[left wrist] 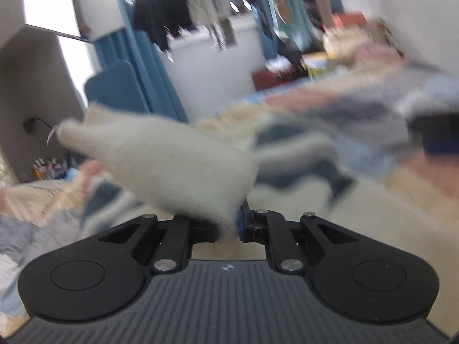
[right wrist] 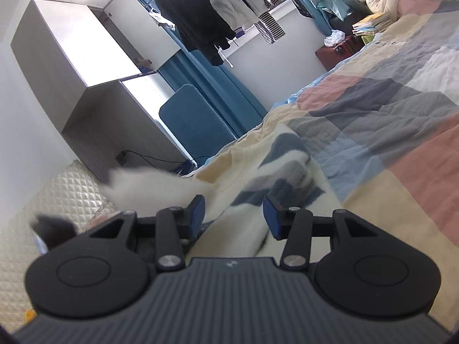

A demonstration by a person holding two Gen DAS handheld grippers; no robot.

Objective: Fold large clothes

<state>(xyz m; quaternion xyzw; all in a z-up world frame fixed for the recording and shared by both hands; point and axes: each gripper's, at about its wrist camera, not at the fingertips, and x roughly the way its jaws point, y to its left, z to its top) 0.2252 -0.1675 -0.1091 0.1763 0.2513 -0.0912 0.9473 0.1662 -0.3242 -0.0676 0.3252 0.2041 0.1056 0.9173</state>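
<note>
The left gripper (left wrist: 229, 226) was pinched nearly closed on a fold of fluffy cream fabric, part of a fleece garment (left wrist: 160, 166) that rose from the jaws and tapered up and to the left into a blunt, blurred tip. Beyond it, to the right, the same soft cloth showed slate-blue patches and spread over the bed.

The right gripper (right wrist: 233, 215) stood at a middling width, its blue pads (right wrist: 271, 215) apart, with the cream-and-blue fleece garment (right wrist: 275, 177) lying between them; whether the pads pressed on it I could not tell. The garment's long axis ran forward and slightly right from that gripper, along the edge of the quilt (right wrist: 387, 120), a stitched patchwork of cream, pink, grey and pale-blue squares. Left of the gripper lay a quilted white mattress (right wrist: 57, 200); farther ahead stood a blue padded chair (right wrist: 195, 114) and blue curtains (right wrist: 218, 86).
</note>
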